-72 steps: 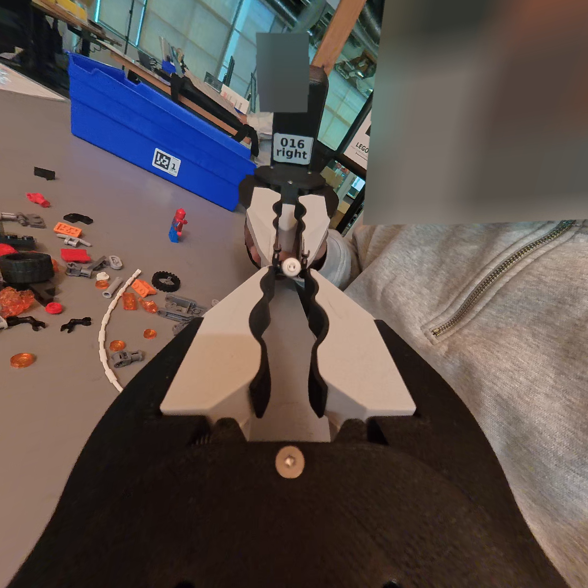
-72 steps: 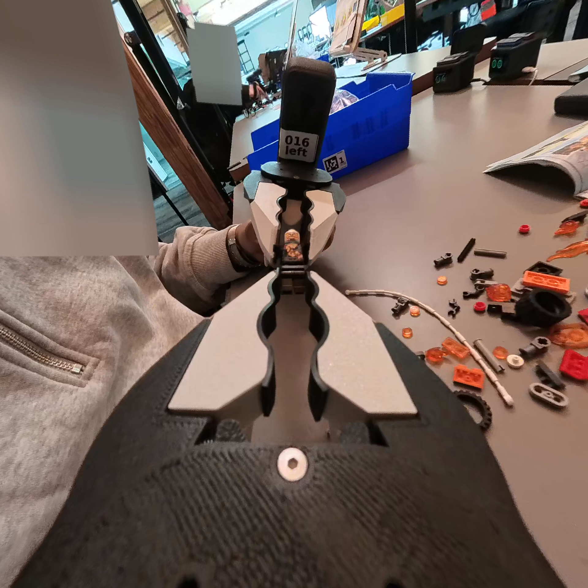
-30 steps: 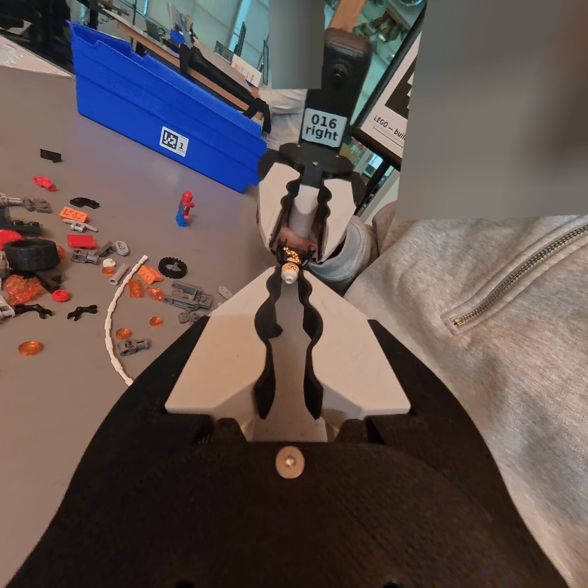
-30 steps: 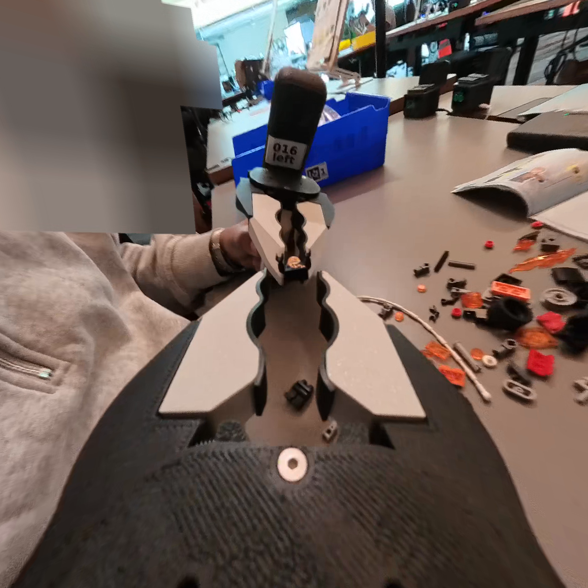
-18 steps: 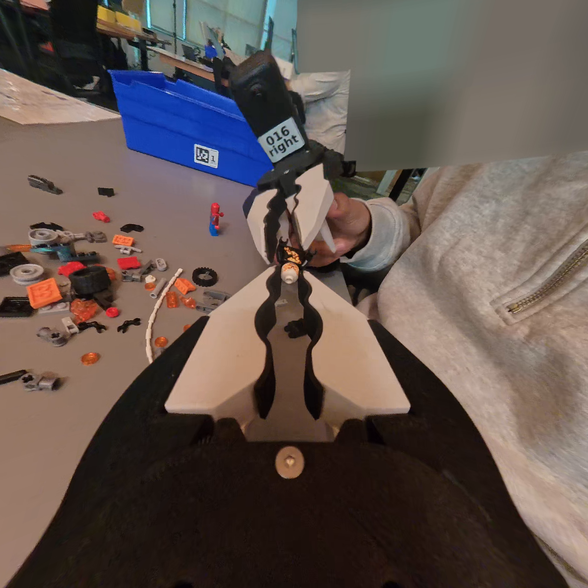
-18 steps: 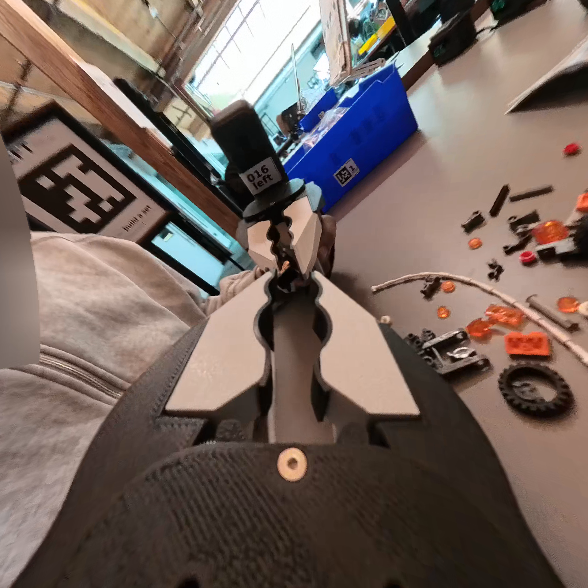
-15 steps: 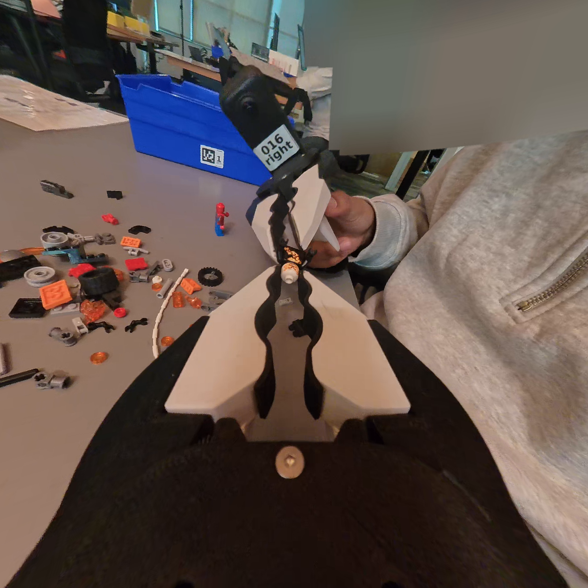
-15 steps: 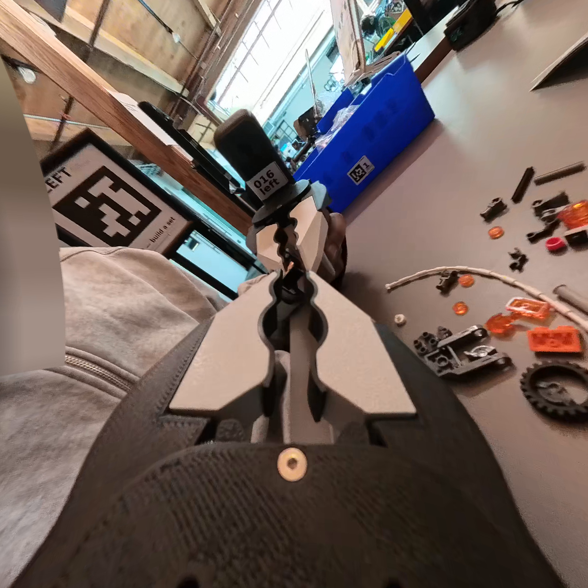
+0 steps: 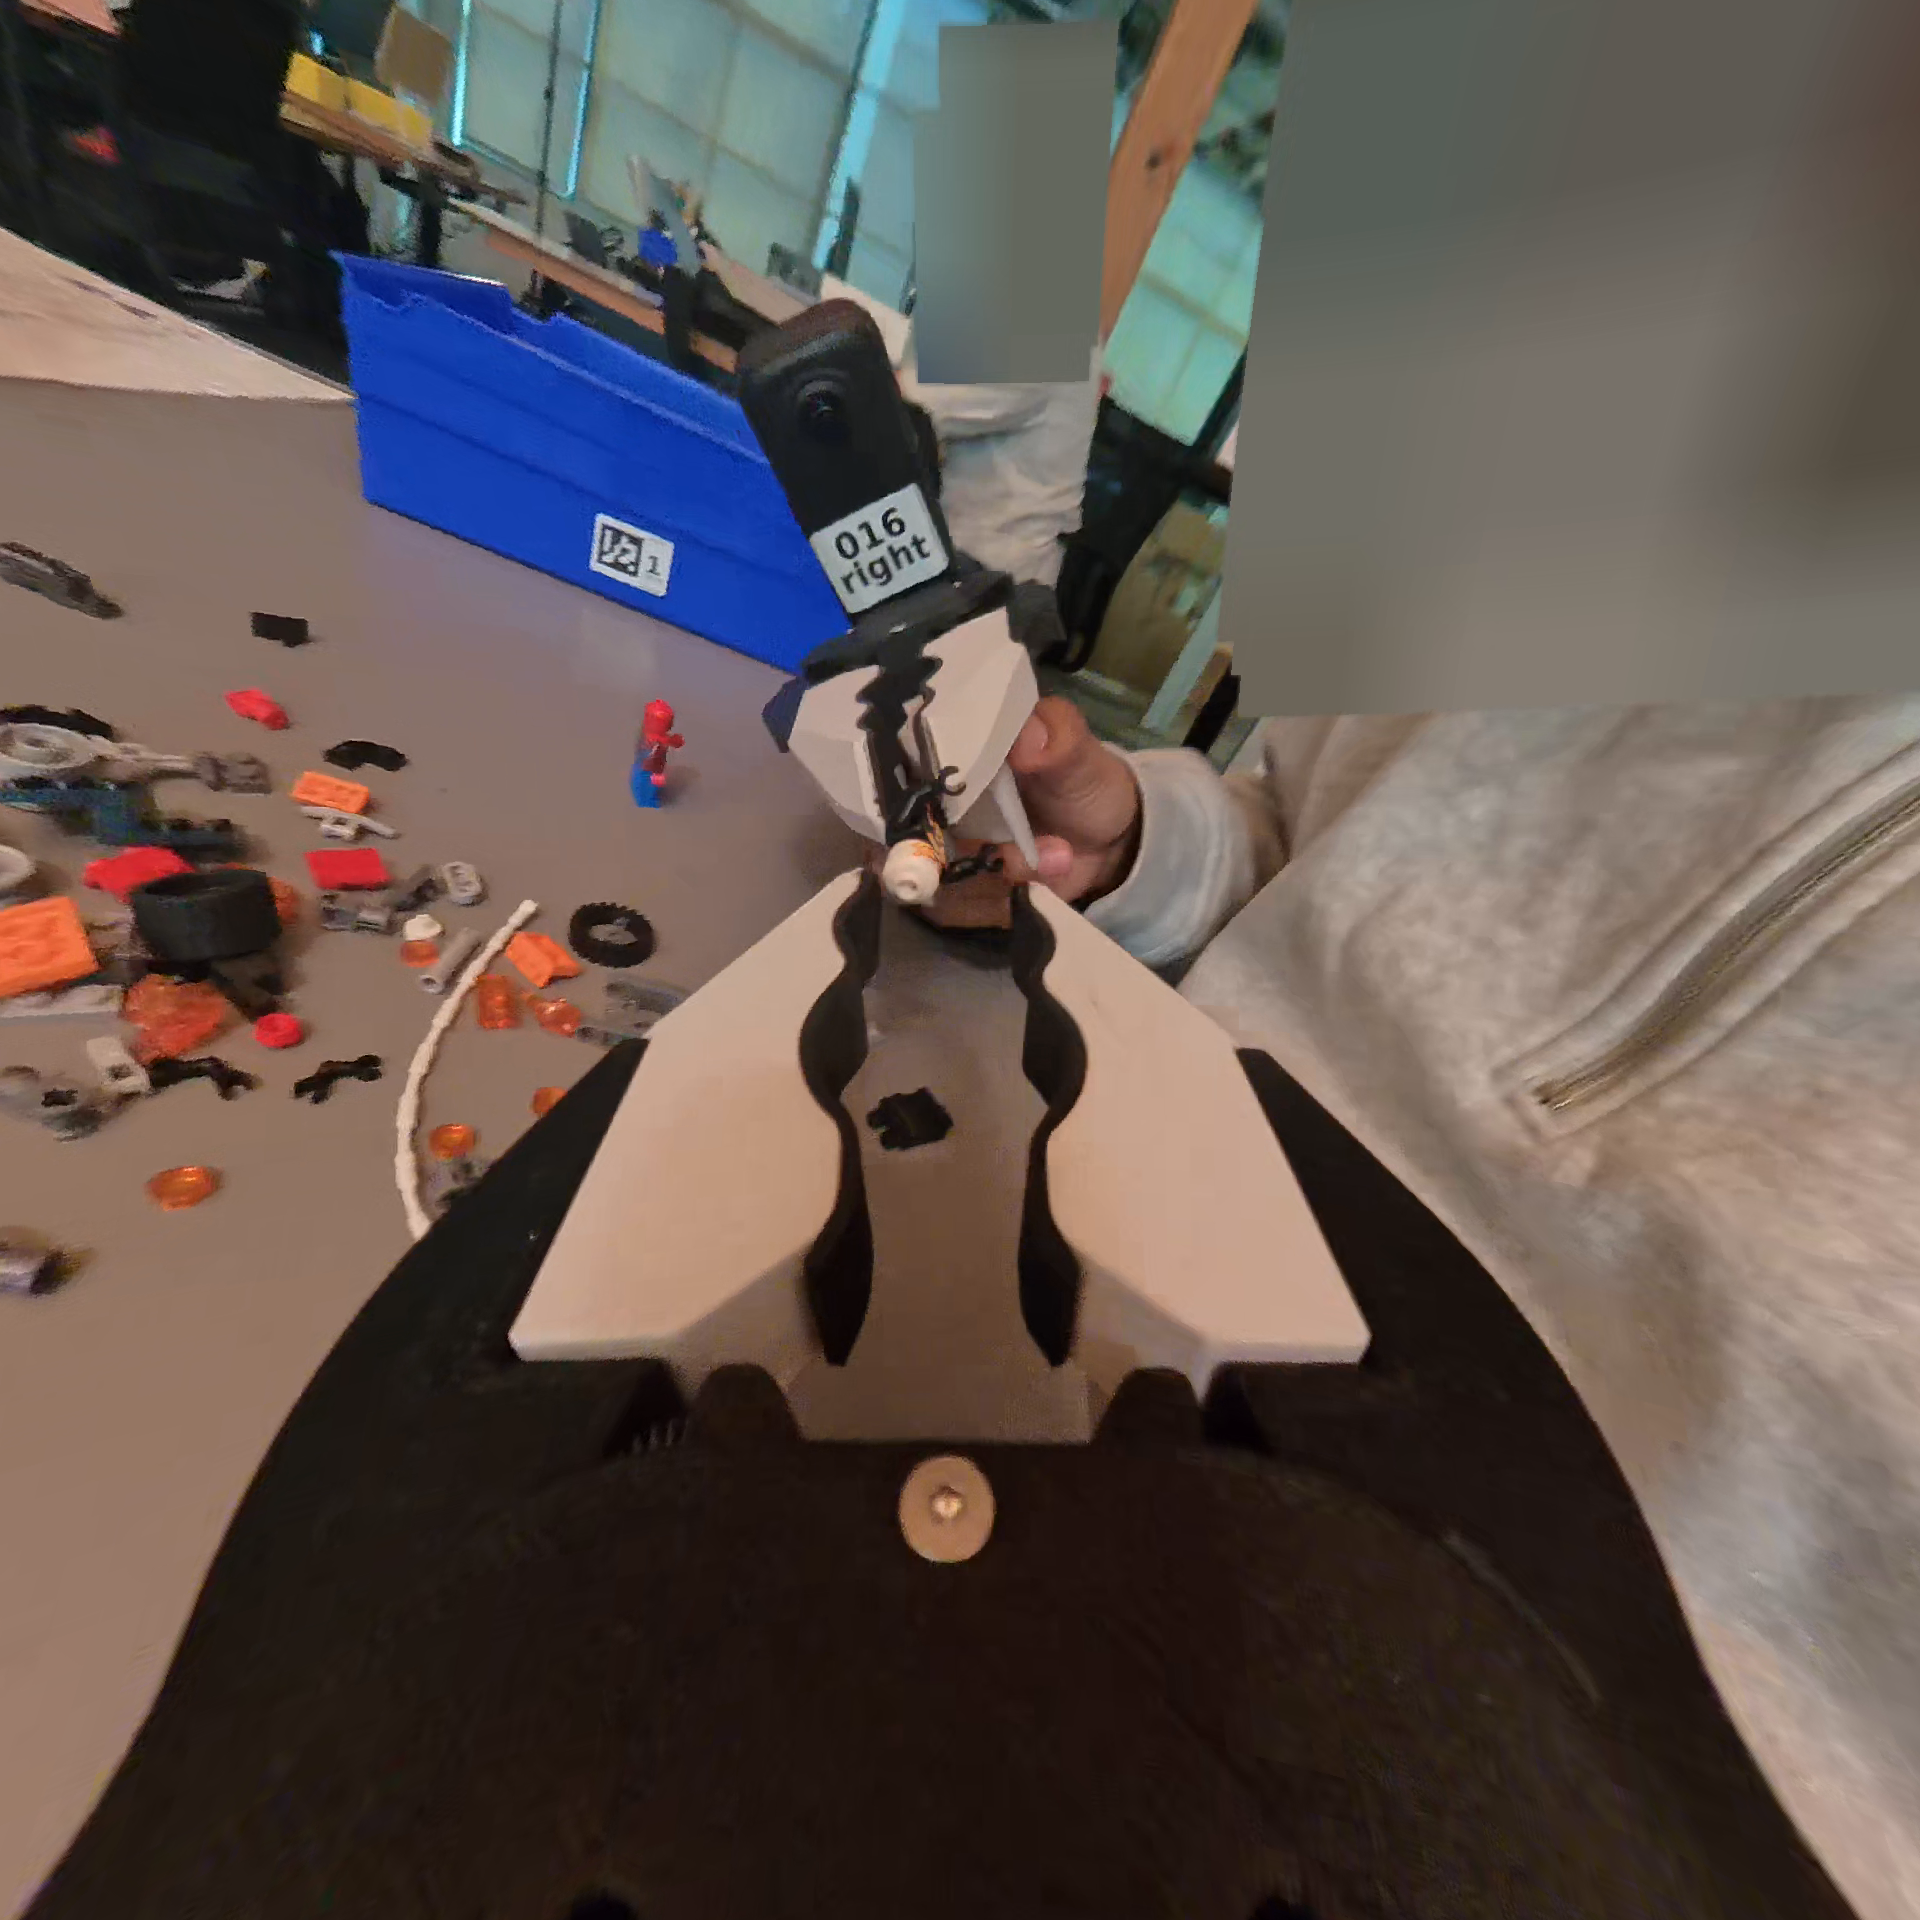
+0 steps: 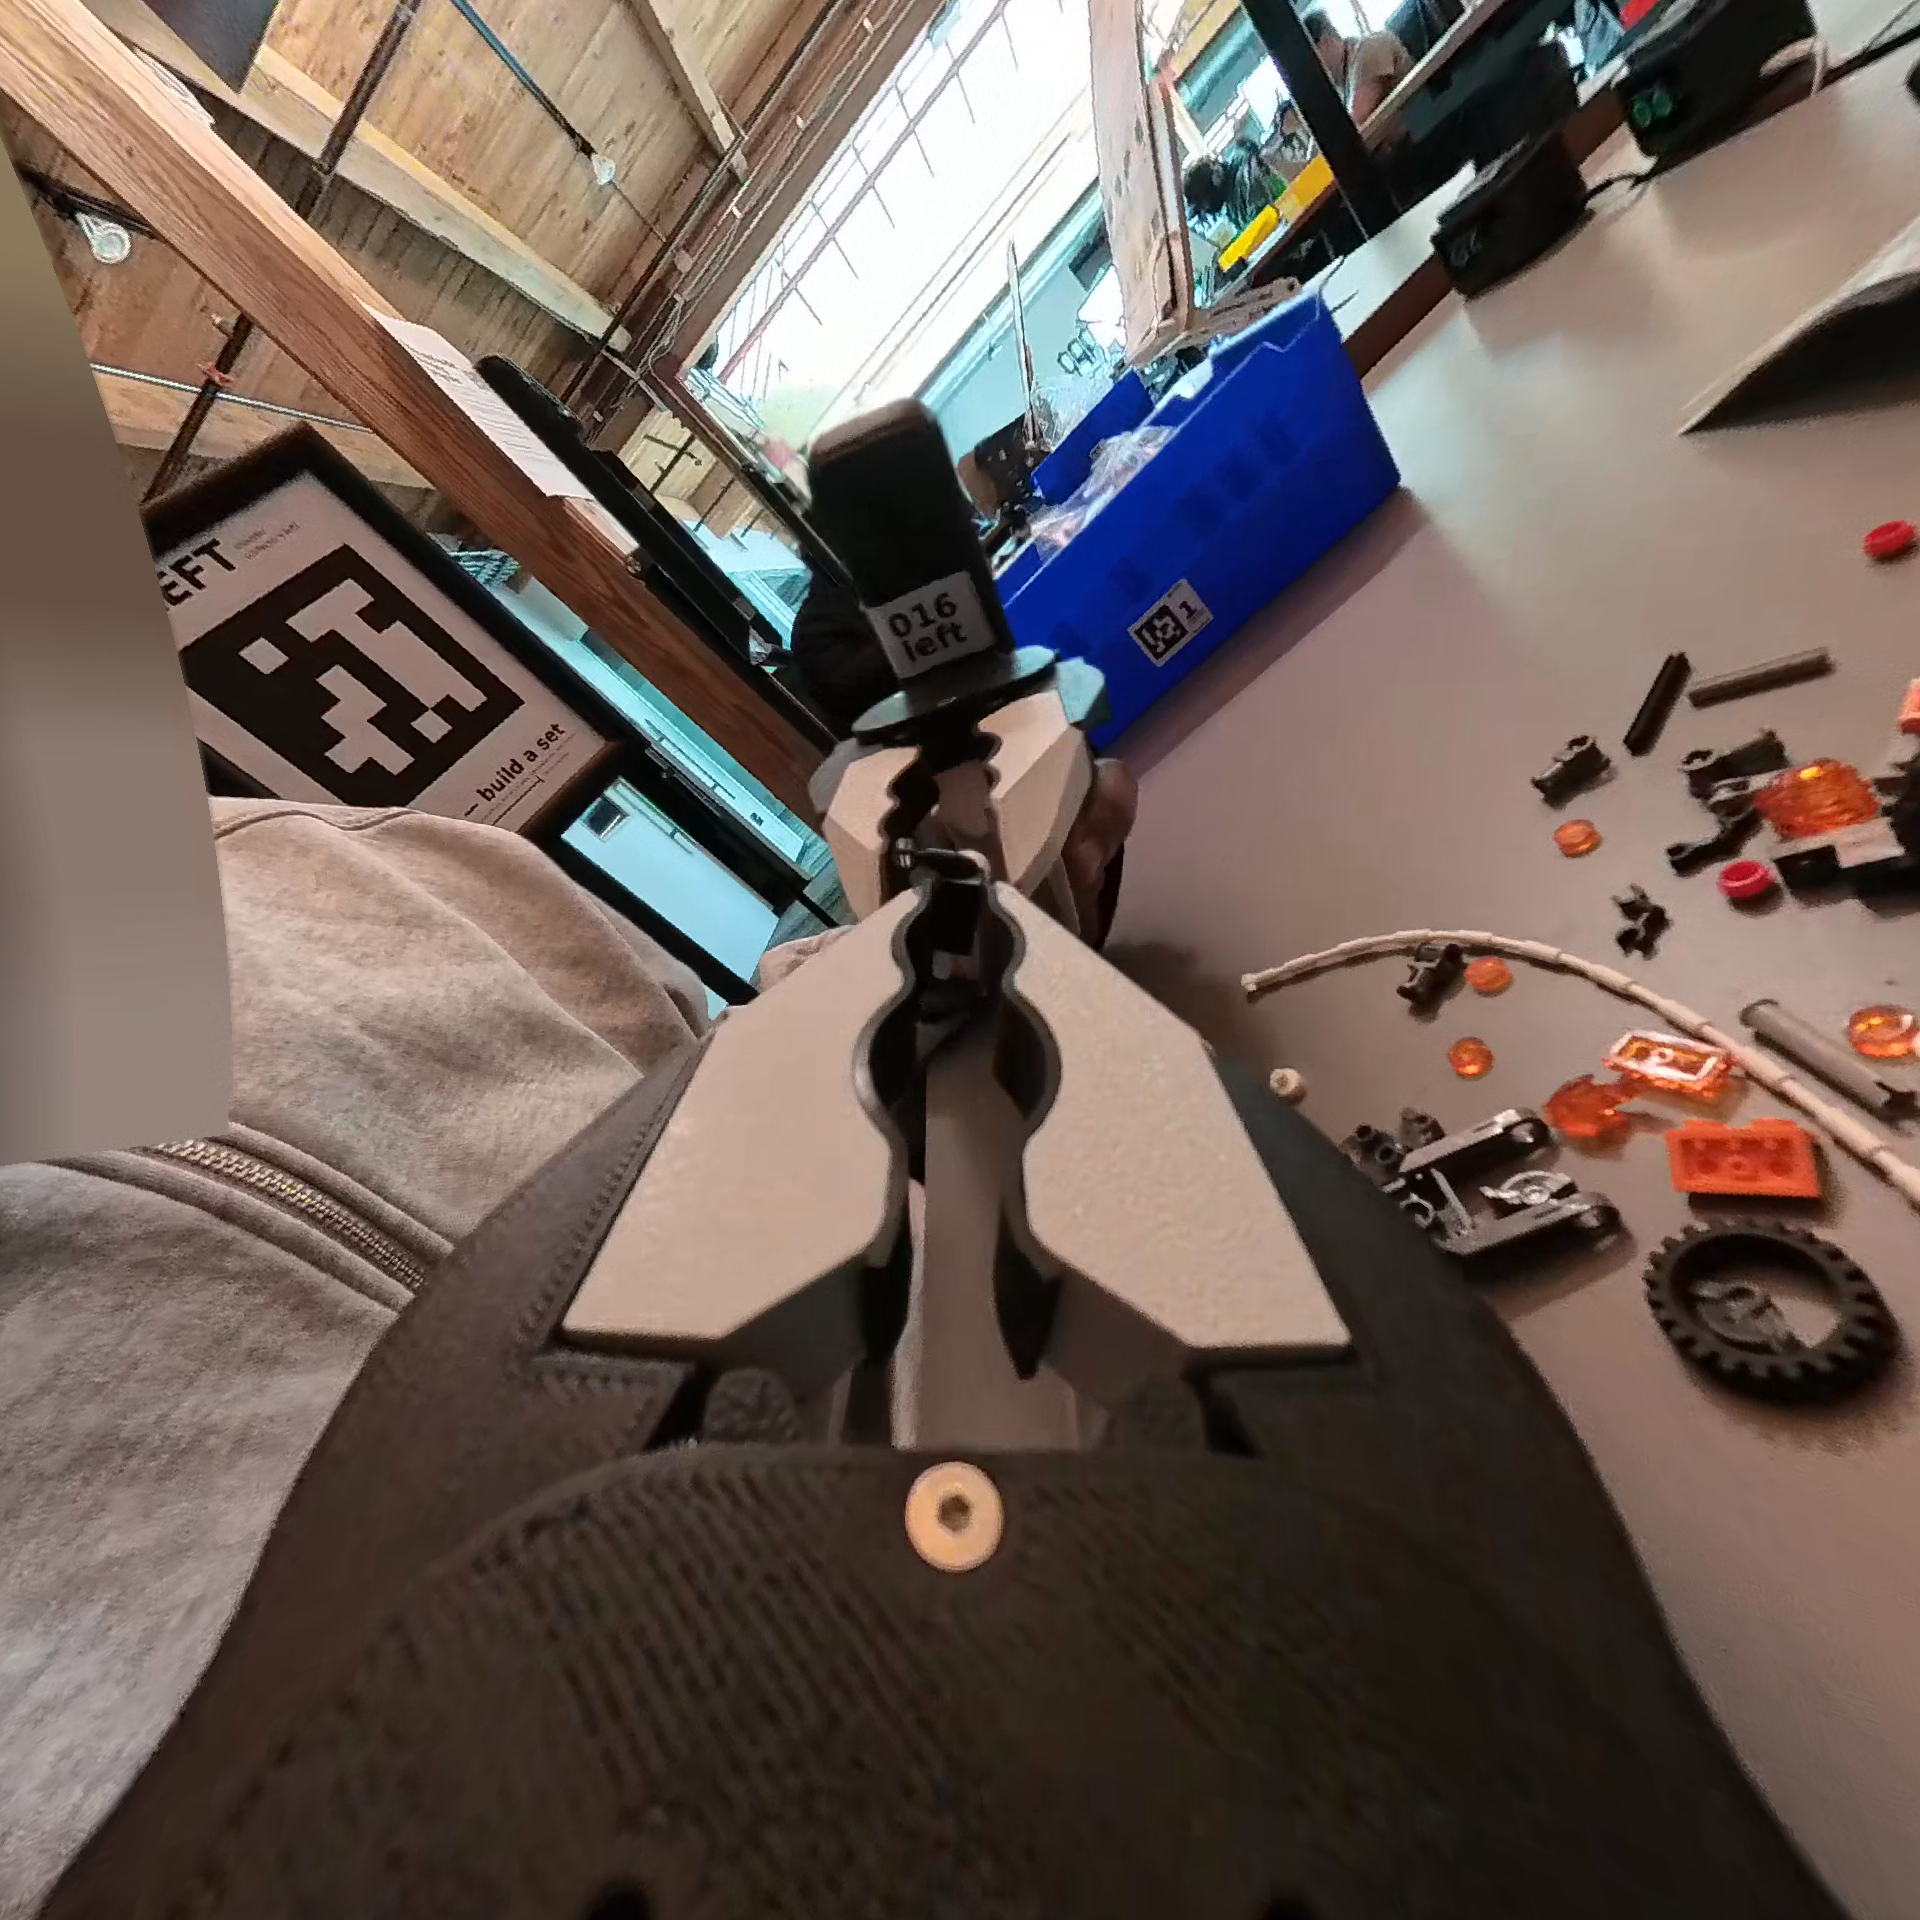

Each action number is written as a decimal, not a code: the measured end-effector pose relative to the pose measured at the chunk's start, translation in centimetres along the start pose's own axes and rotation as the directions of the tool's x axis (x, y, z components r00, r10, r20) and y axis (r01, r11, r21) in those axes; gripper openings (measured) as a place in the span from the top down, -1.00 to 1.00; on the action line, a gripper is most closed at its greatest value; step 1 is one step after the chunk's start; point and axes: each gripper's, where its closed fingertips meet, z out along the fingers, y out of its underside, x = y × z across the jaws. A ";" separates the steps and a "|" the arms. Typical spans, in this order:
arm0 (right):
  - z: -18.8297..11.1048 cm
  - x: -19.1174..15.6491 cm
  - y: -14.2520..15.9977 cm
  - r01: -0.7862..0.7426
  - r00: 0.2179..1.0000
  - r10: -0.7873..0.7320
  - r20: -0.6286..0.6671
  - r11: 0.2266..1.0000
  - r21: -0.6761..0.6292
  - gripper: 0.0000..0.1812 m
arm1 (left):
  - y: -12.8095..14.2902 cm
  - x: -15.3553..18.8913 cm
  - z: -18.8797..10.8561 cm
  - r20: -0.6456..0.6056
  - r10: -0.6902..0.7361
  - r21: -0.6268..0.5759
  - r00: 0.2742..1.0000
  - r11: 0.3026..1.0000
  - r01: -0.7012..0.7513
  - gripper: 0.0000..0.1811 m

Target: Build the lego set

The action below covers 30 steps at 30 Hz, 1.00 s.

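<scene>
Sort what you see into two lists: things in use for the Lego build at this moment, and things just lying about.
In use:
- right gripper, shut on the small figure
- left gripper, open, facing it

Lying about:
- blue bin
- red and blue minifigure
- black tyre
- black gear ring
- white flexible strip
- orange plate

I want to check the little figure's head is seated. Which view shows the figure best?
The left wrist view: the figure faces the camera, white head toward it, pinched in the right gripper. The right wrist view shows only its dark back between the fingertips.
</scene>
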 end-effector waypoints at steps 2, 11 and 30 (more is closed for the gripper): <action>0.0 -0.4 -0.1 0.017 1.000 -0.017 0.013 1.000 0.005 0.94 | -0.5 0.1 -0.2 -0.041 -0.063 0.040 0.997 0.997 0.065 0.73; 0.6 -1.1 0.2 0.138 0.990 -0.138 -0.010 0.990 -0.023 0.94 | -0.7 0.5 0.5 -0.223 -0.348 0.049 0.911 0.929 0.367 0.84; -0.8 0.7 0.3 0.367 0.898 -0.381 -0.221 0.924 -0.102 0.82 | -2.1 -1.3 -1.3 -0.211 -0.382 0.179 0.900 0.890 0.419 0.92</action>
